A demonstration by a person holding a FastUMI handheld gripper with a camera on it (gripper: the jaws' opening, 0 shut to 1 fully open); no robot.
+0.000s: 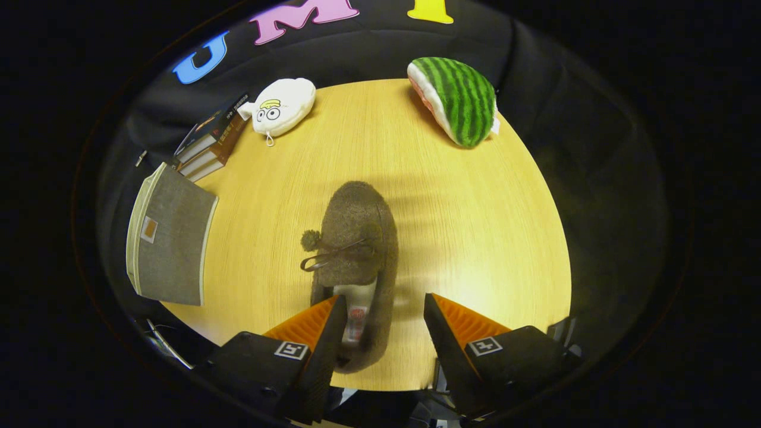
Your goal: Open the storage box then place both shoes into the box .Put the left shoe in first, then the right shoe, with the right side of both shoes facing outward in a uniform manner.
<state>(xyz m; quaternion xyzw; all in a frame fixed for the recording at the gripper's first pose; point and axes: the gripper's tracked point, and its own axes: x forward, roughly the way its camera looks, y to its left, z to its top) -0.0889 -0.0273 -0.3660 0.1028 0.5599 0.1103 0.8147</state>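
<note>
A brown fuzzy shoe [355, 229] with a pompom and a bow lies on the round wooden table [475, 220], toe pointing away from me. Its heel end and light lining sit between my fingers. My gripper [383, 302] is open. The left fingertip [333, 315] overlaps the shoe's heel opening, and the right fingertip [437, 312] stands a small gap off the shoe's side. The grey fabric storage box [169, 238] stands at the table's left edge, well left of the left finger. I cannot tell whether its lid is open.
Beyond the box, a stack of books [211, 142] lies at the table's far left. A white plush toy [284, 106] rests next to the books. A watermelon-shaped plush [459, 98] sits at the far right. Bare tabletop lies right of the shoe.
</note>
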